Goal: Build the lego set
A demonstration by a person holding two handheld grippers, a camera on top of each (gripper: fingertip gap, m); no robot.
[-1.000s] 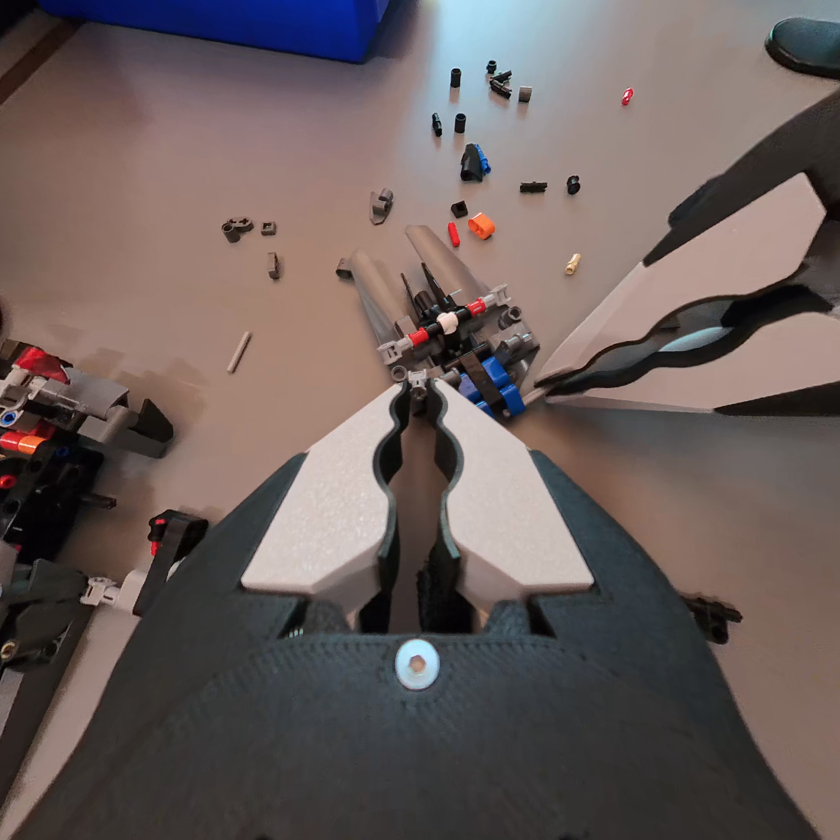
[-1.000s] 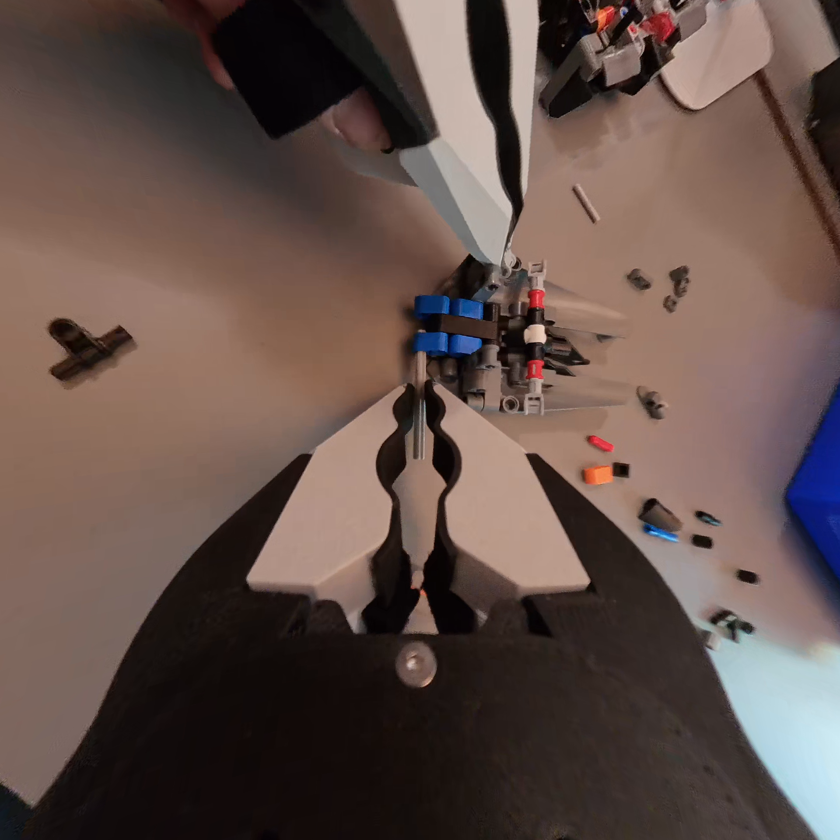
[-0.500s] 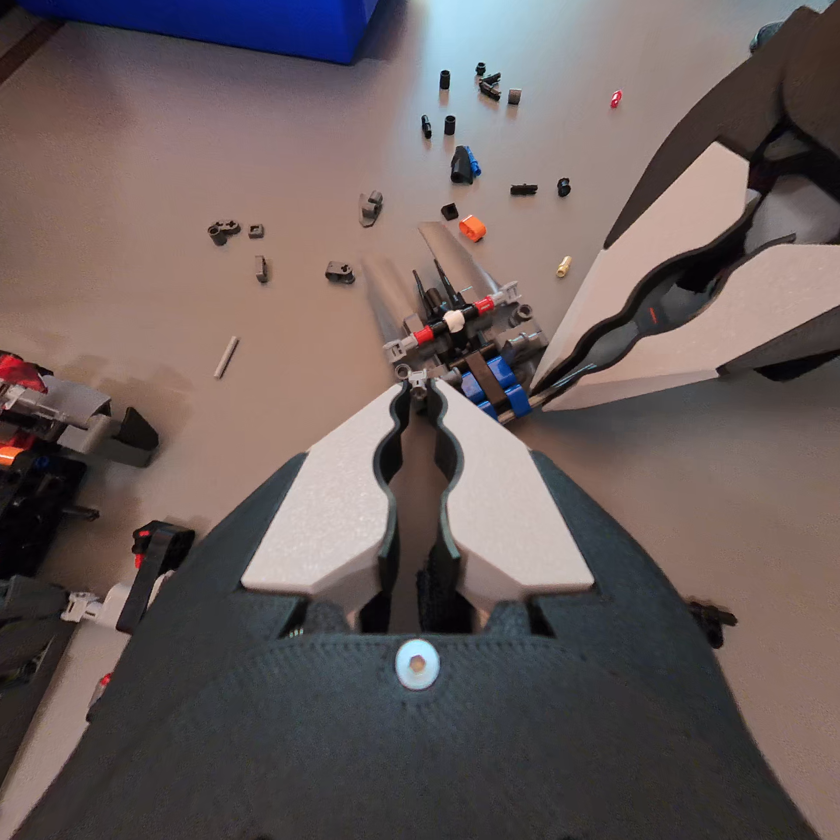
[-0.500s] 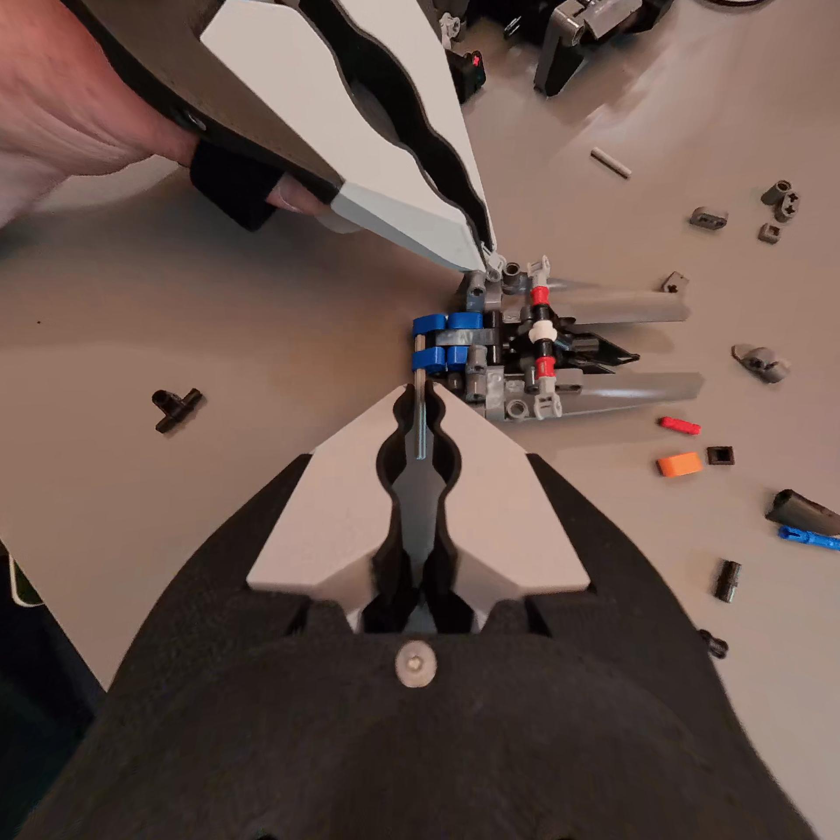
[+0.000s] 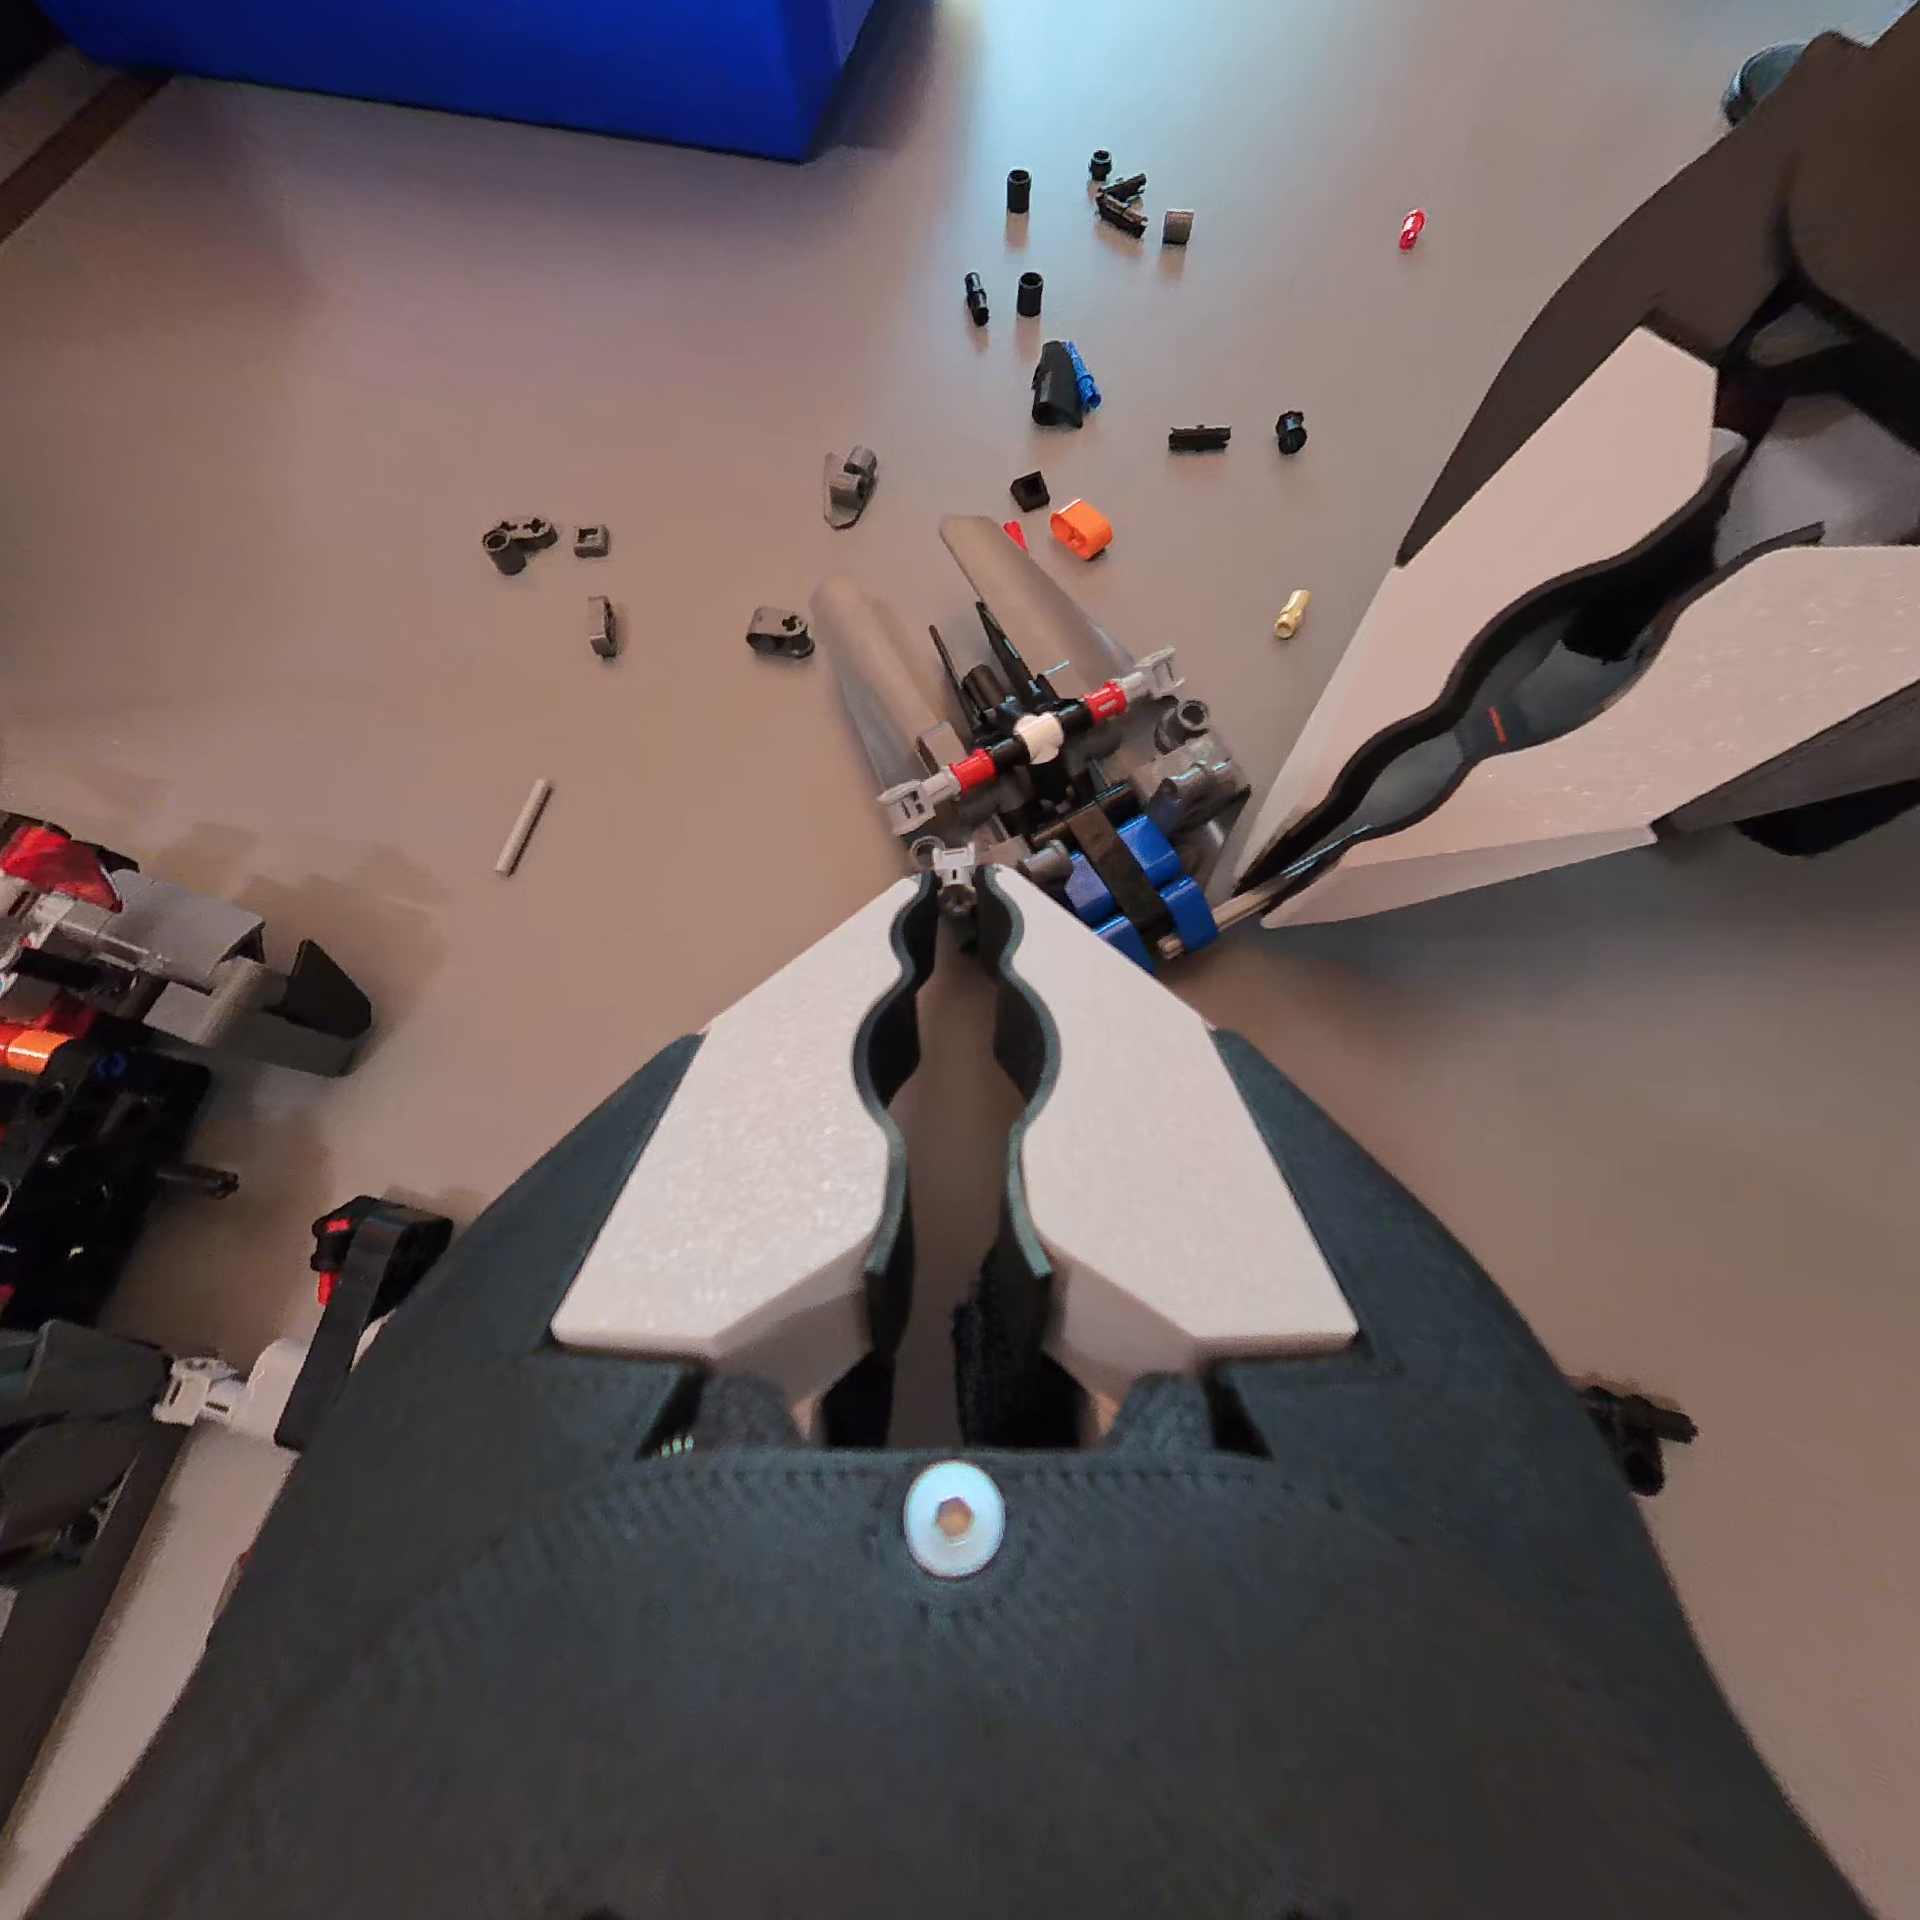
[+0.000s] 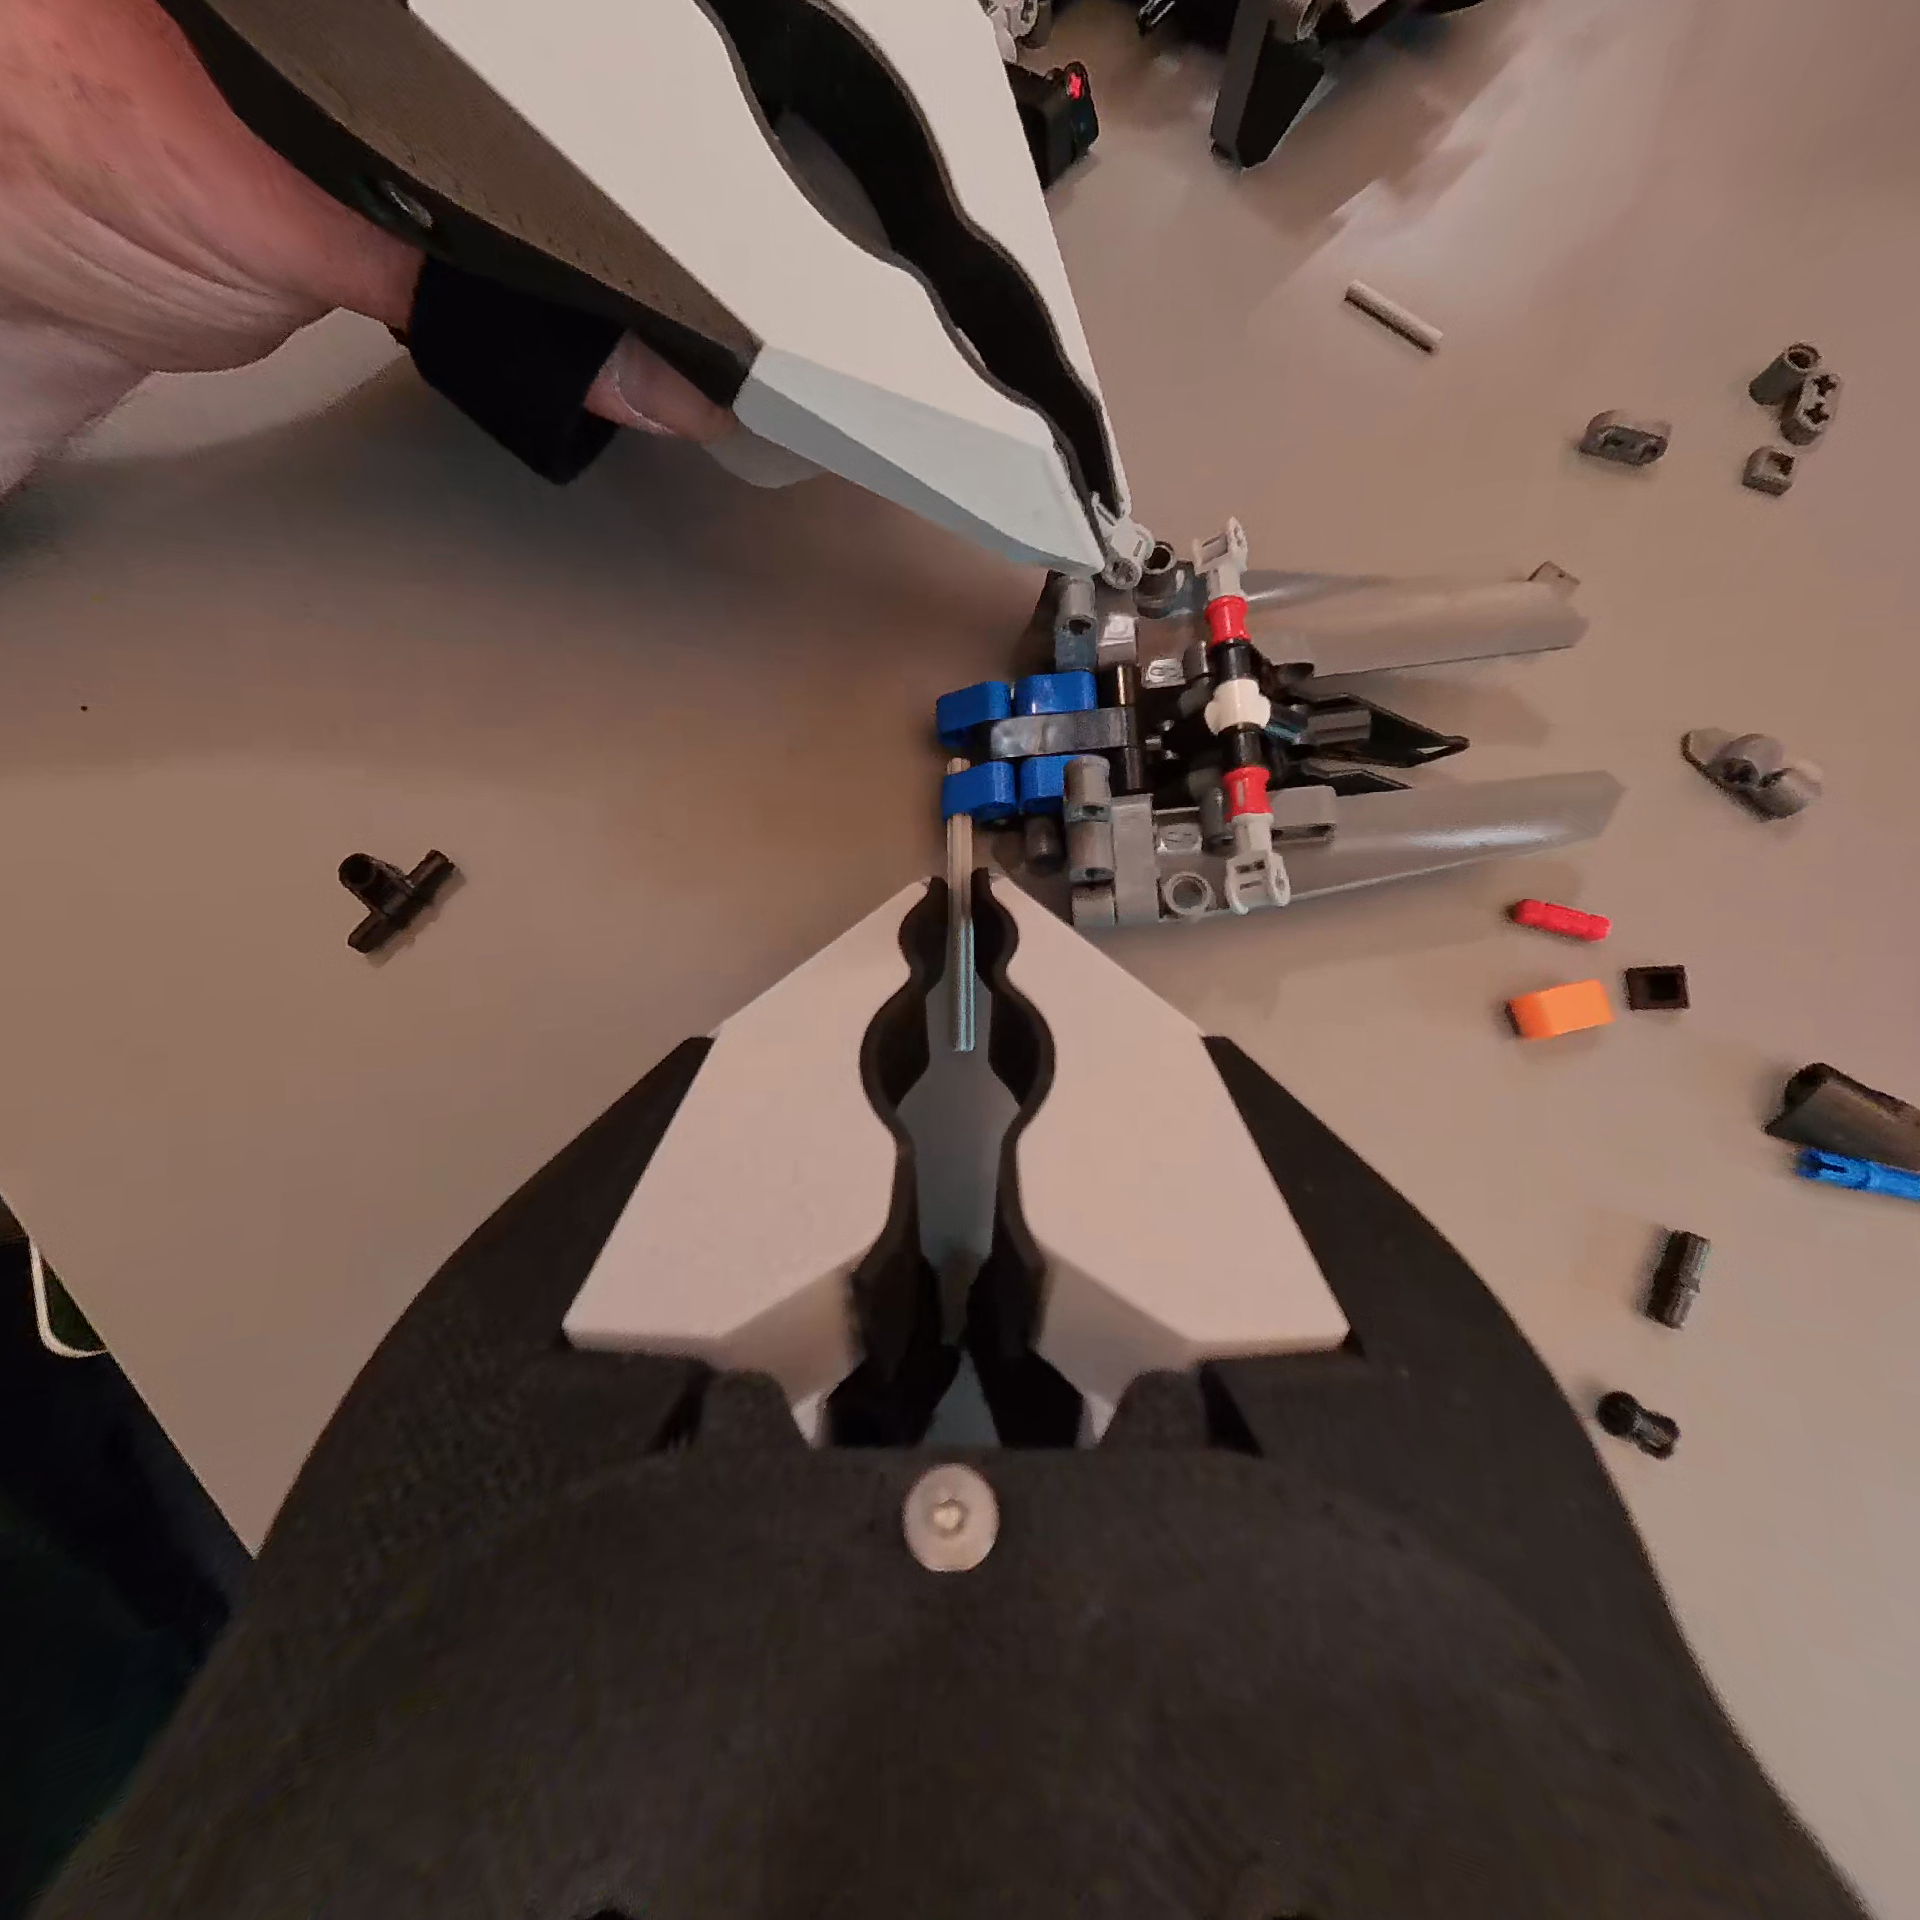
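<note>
A small sub-assembly of grey, black and blue parts with a red-and-white cross axle lies on the table; it also shows in the right wrist view. My left gripper is shut on a light grey connector at the assembly's near corner; the right wrist view shows the same connector. My right gripper is shut on a thin grey axle. The axle's far end is at the lower blue piece. In the left wrist view the right gripper comes in from the right.
Several loose small parts lie beyond the assembly, among them an orange piece, a loose grey axle and a black T-connector. A larger build stands at the left, a blue box at the far edge. A hand holds the left gripper. My right fingertips sit around 6 cm from my left ones. From the right gripper's tips to the orange piece is close to 10 cm. It is also in sight in the right wrist view.
The right gripper has tilted up more steeply about its tip, still holding the axle at the blue piece. The left gripper has stayed clamped on the connector; the assembly has barely shifted.
</note>
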